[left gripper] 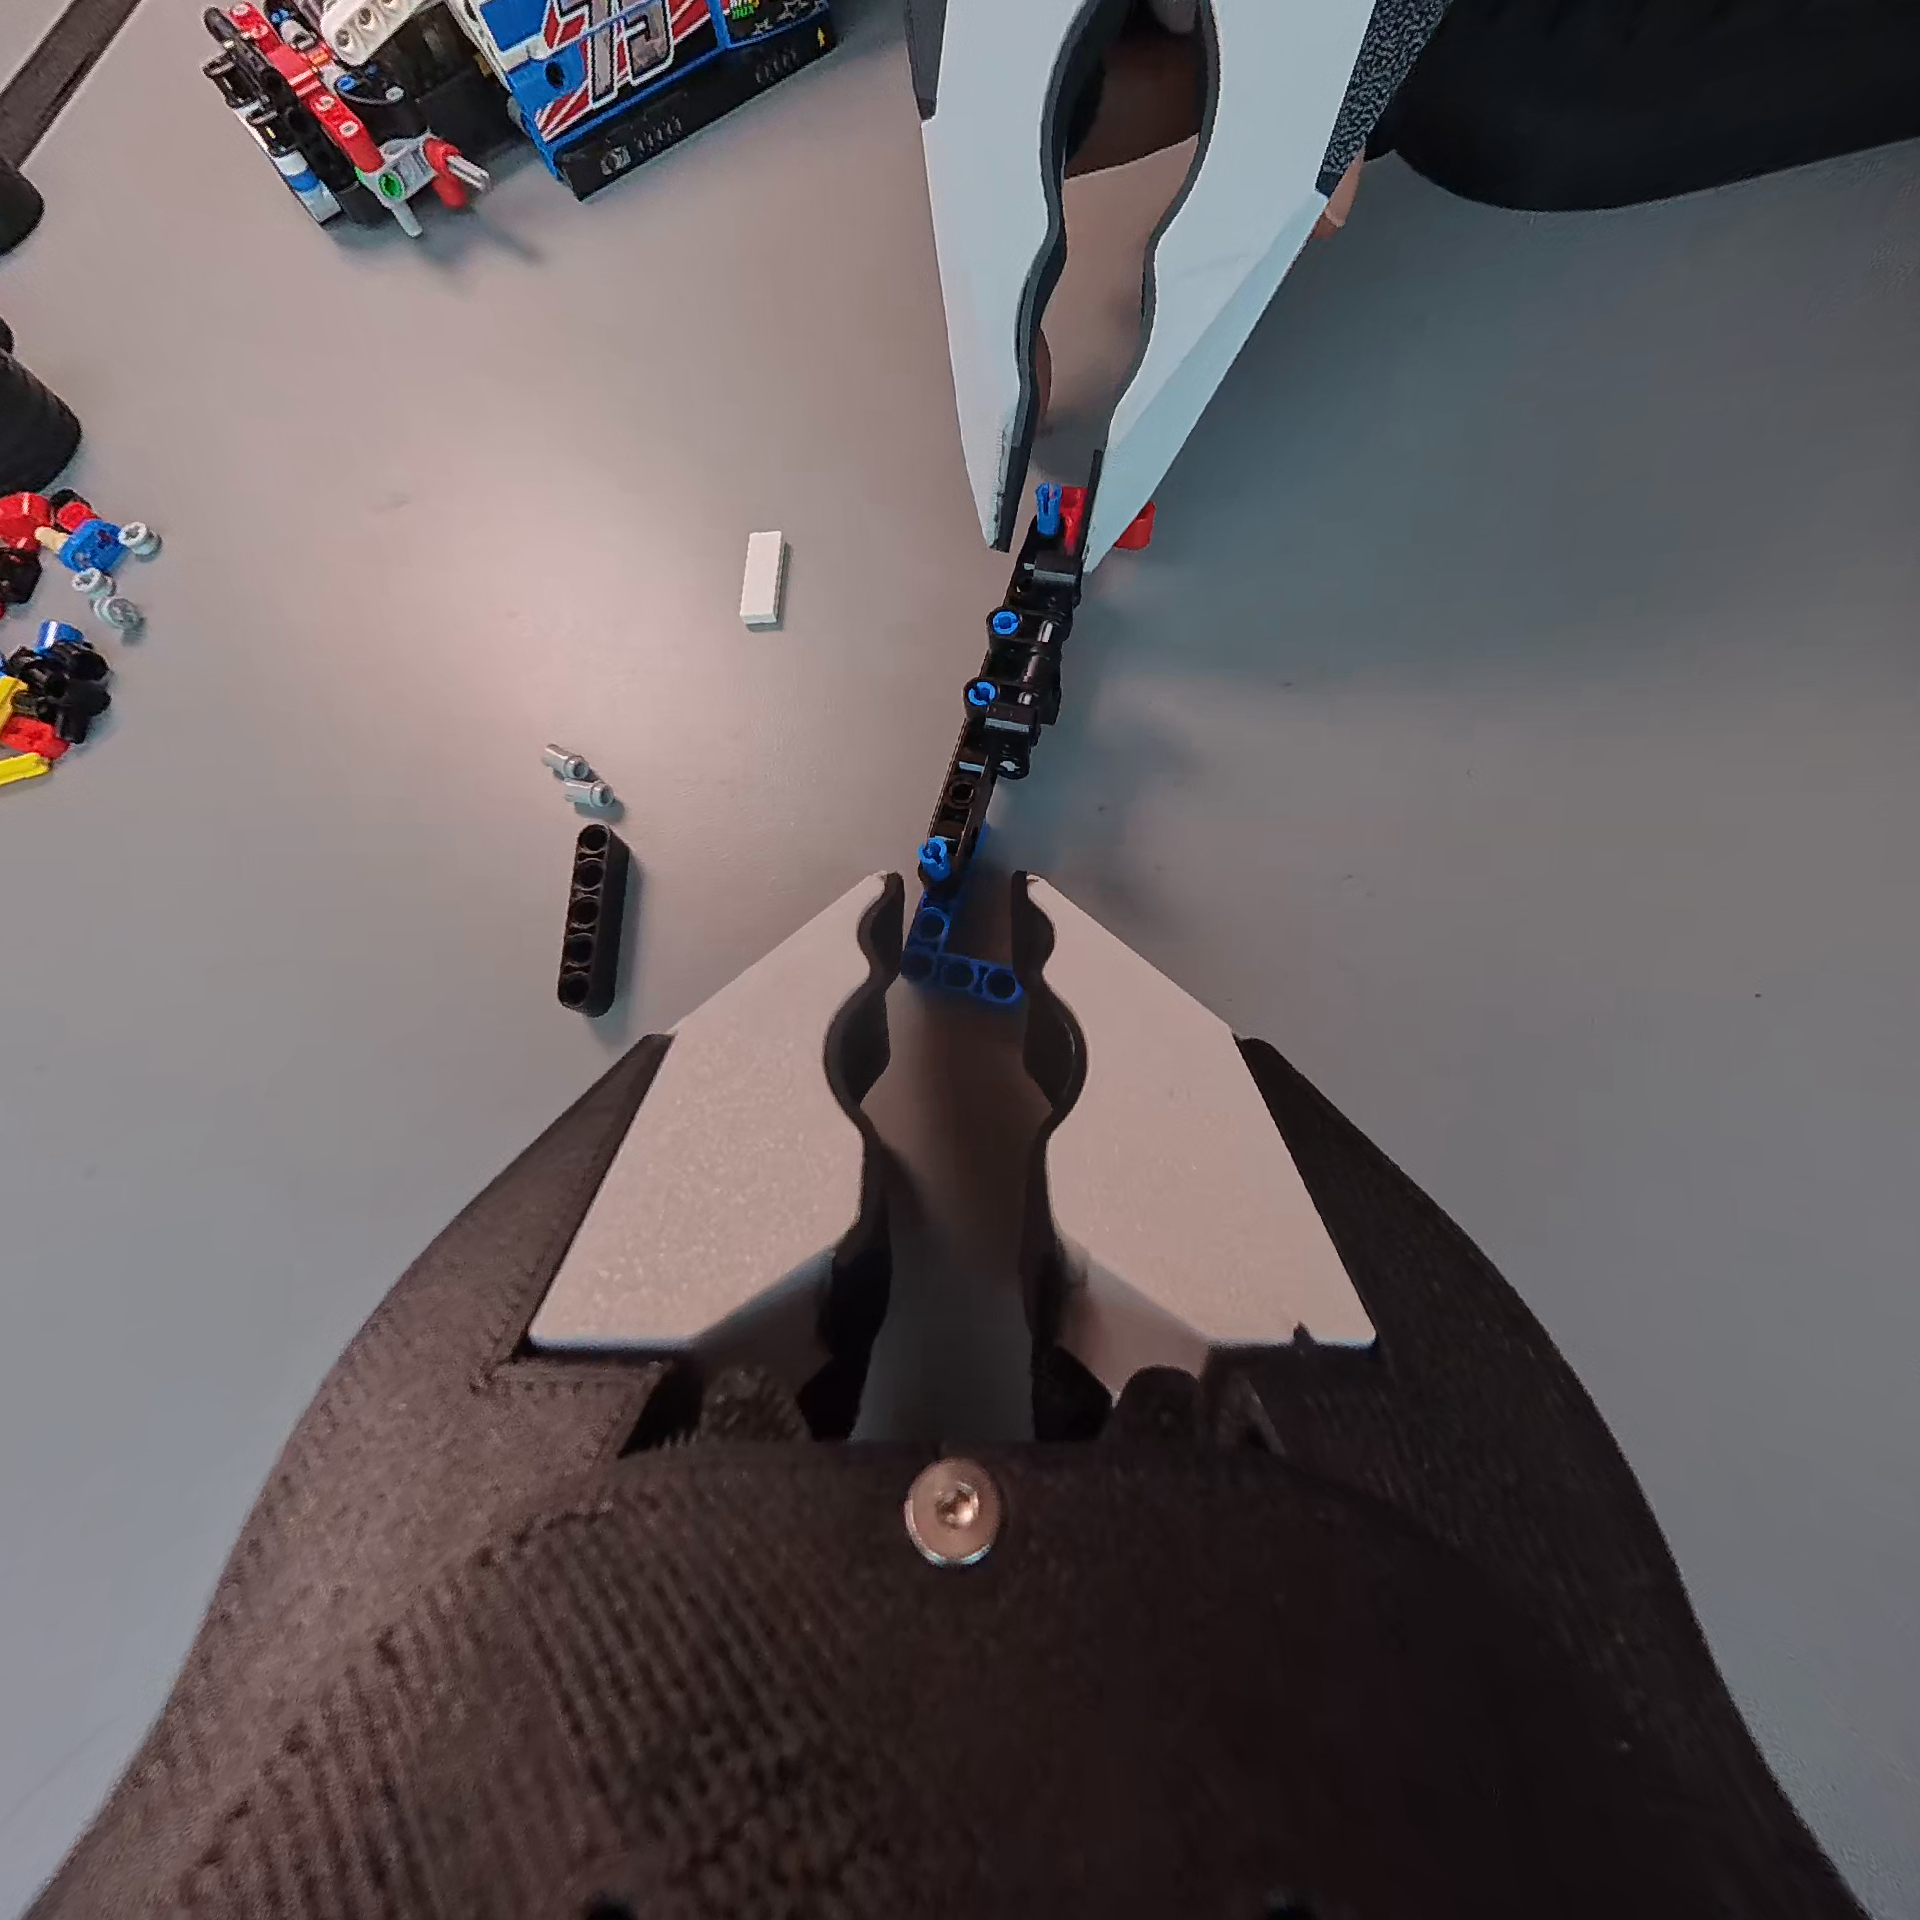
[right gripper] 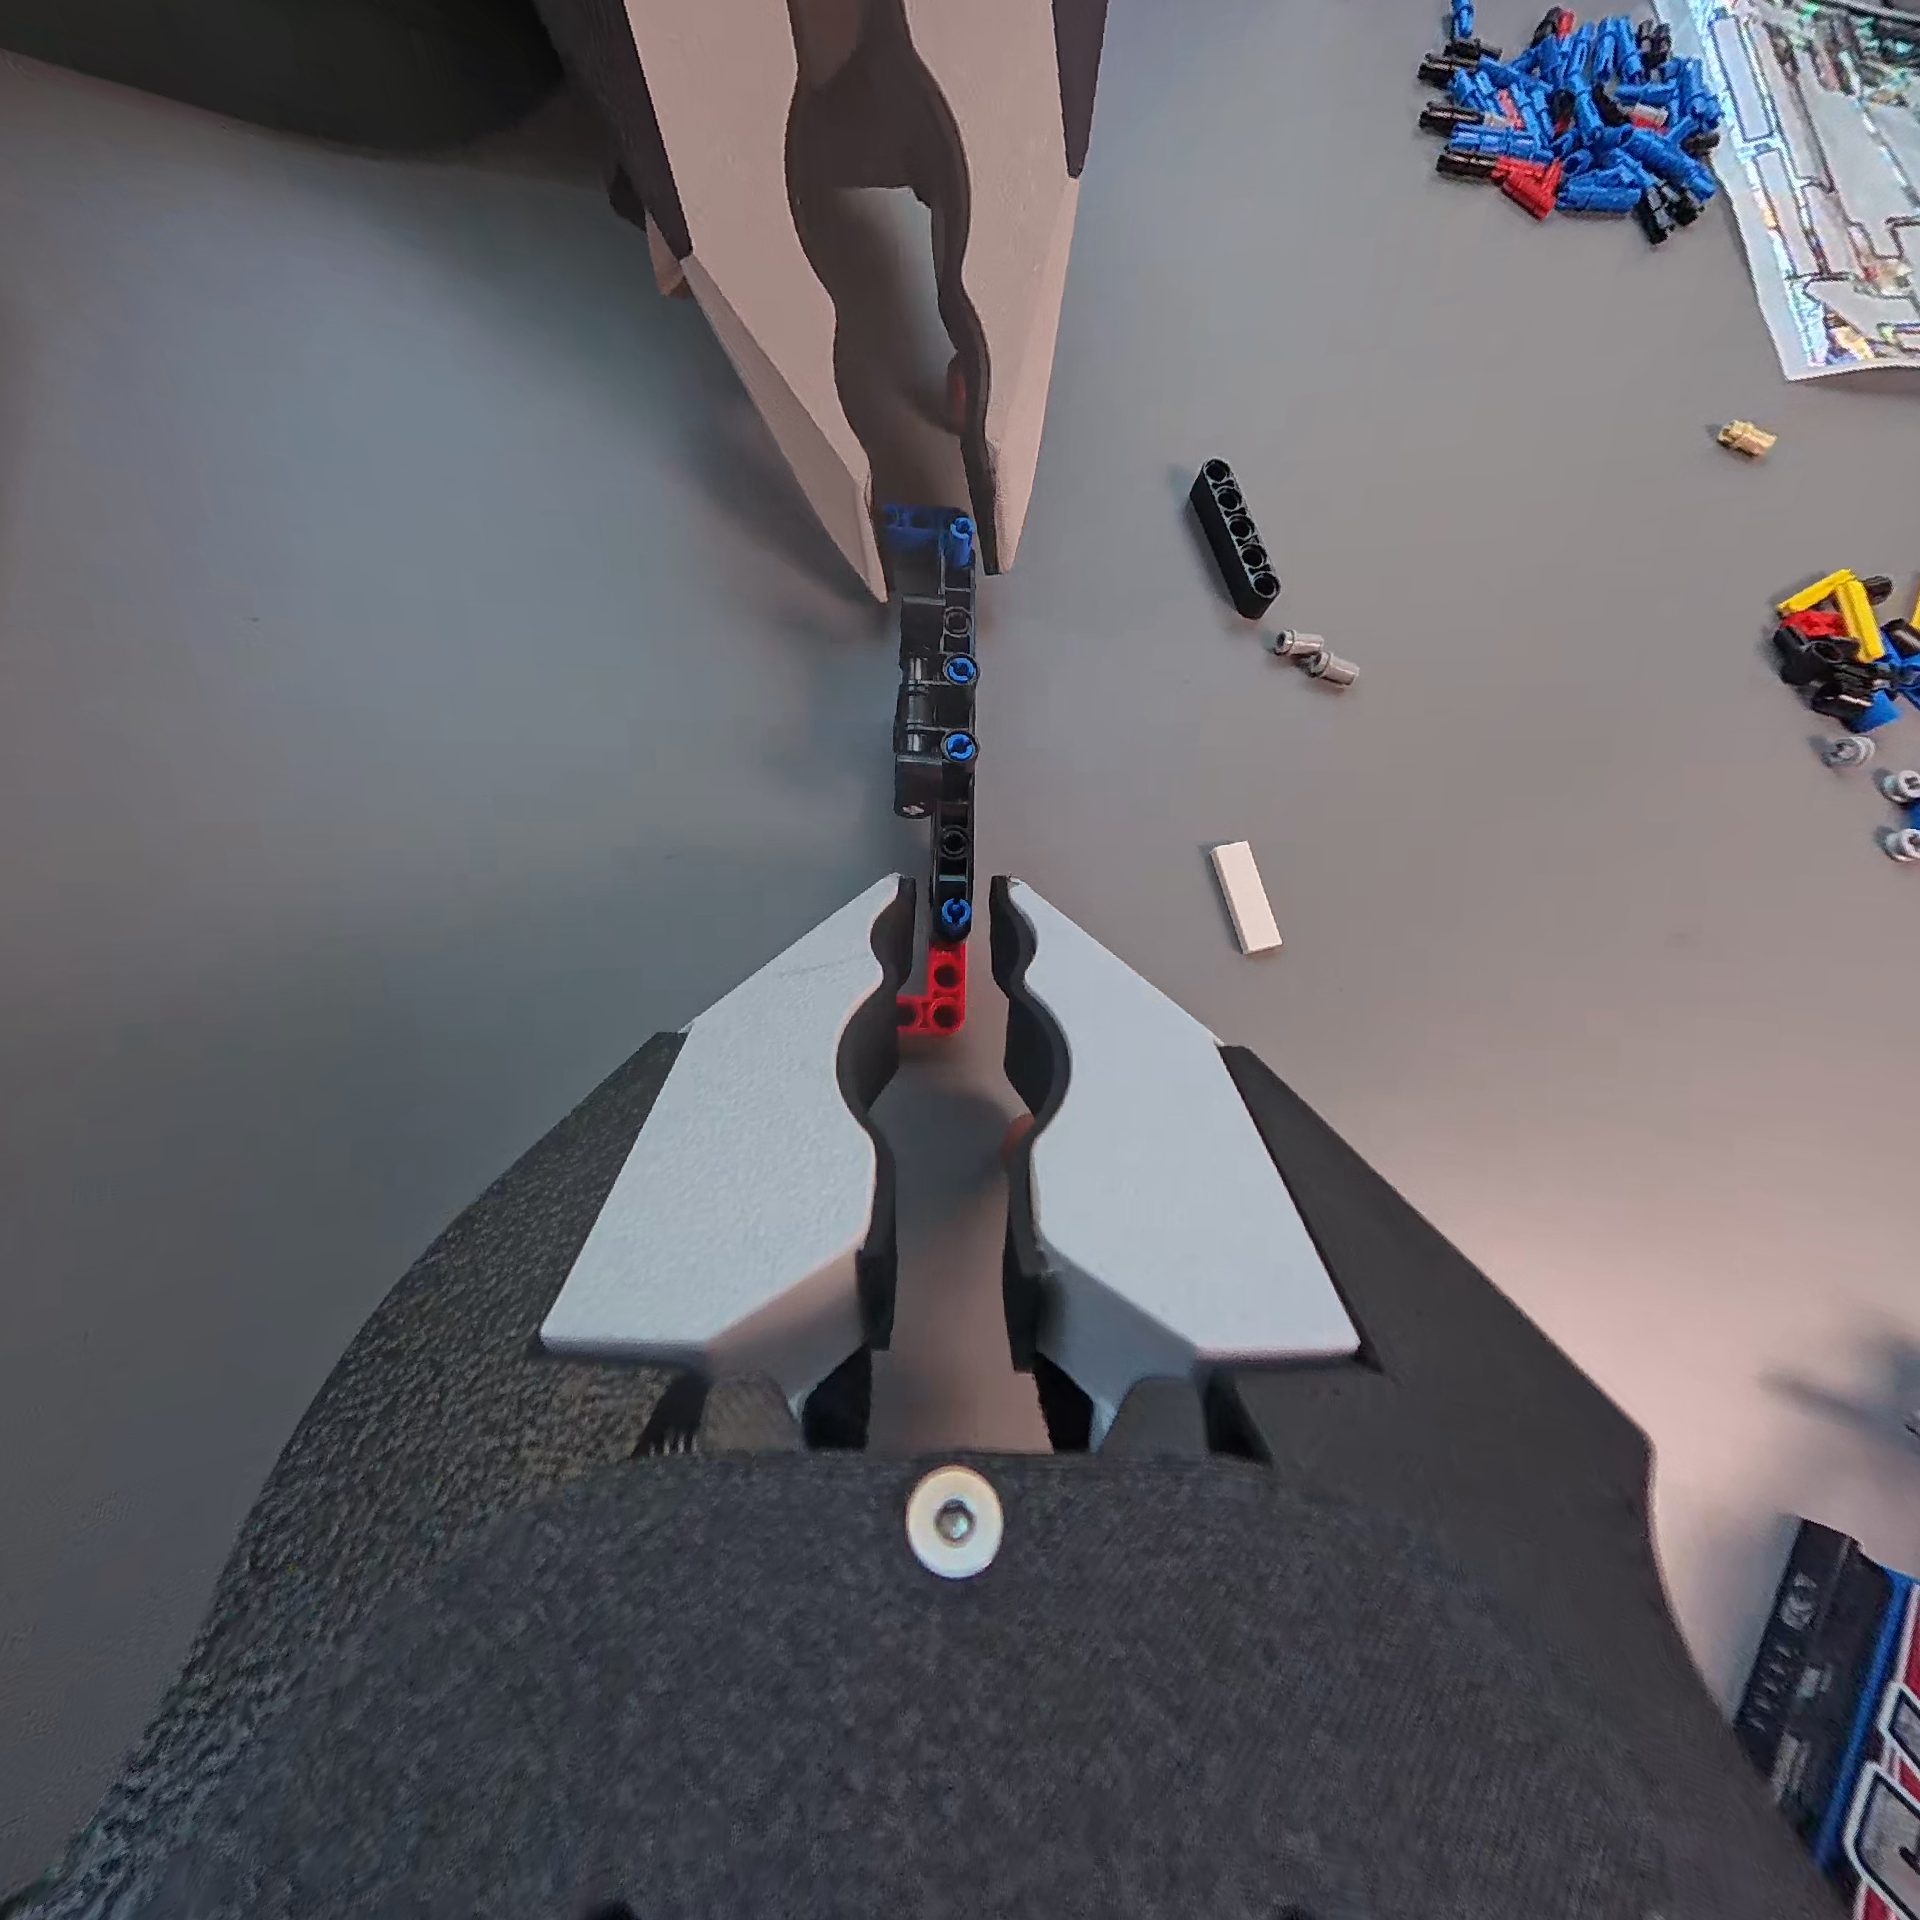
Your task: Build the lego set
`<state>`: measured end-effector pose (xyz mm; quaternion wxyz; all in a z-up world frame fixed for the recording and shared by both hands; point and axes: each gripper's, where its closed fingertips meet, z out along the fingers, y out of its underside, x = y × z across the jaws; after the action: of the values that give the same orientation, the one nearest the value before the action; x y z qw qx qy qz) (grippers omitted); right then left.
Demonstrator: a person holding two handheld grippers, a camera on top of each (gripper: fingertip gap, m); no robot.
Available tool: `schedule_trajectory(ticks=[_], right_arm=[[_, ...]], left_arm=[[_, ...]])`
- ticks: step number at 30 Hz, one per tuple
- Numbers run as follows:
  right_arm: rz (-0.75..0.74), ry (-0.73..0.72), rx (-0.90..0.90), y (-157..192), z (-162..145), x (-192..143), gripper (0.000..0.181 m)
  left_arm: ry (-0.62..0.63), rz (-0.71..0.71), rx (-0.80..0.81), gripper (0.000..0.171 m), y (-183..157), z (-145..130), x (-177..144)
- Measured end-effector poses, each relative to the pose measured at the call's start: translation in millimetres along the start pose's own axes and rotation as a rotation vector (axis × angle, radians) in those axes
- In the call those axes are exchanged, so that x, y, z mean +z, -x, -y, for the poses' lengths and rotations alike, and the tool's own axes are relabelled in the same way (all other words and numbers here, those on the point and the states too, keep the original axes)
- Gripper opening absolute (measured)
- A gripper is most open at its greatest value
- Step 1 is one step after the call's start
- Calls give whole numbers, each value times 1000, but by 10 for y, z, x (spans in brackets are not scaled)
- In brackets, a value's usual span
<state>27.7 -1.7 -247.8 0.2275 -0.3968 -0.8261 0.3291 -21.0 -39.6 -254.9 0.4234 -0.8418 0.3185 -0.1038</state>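
A long black beam assembly [left gripper: 1013, 675] with blue pins spans between my two grippers, just above the grey table [left gripper: 1455, 727]. It has a blue L-piece [left gripper: 956, 951] at one end and a red L-piece [right gripper: 938, 992] at the other. My left gripper [left gripper: 956, 883] is shut on the blue end. My right gripper [right gripper: 945, 883] is shut on the red end. Each gripper shows opposite in the other view: the right gripper [left gripper: 1044, 545] and the left gripper [right gripper: 935, 582]. The assembly also shows in the right wrist view [right gripper: 940, 727].
A loose black beam [left gripper: 592, 920], two grey pins [left gripper: 580, 777] and a white tile [left gripper: 764, 579] lie left of the assembly. The partly built blue, white and red model [left gripper: 582, 83] stands far left. A pile of blue pins [right gripper: 1569, 114], a booklet [right gripper: 1818, 187] and mixed parts [right gripper: 1839, 644] lie right. The gap from one gripper's tips to the other's is roughly 7 cm. From the right gripper's tips to the white tile [left gripper: 764, 579] is close to 6 cm. The right camera catches it too, in the right wrist view [right gripper: 1242, 889].
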Motion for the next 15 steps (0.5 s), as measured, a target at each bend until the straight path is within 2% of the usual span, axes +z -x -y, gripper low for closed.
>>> schedule_trajectory(ticks=[3, 11, 15], right_arm=[[2, 6, -5, 6, -22, 13, 6], [11, 1, 2, 9, -21, 12, 5], [9, -1, 6, -1, -25, 6, 6]], left_arm=[[-2, -7, -2, 16, -16, 6, 0], [2, -3, 17, 8, -18, 1, -5], [-3, -24, 14, 24, -25, -1, -52]])
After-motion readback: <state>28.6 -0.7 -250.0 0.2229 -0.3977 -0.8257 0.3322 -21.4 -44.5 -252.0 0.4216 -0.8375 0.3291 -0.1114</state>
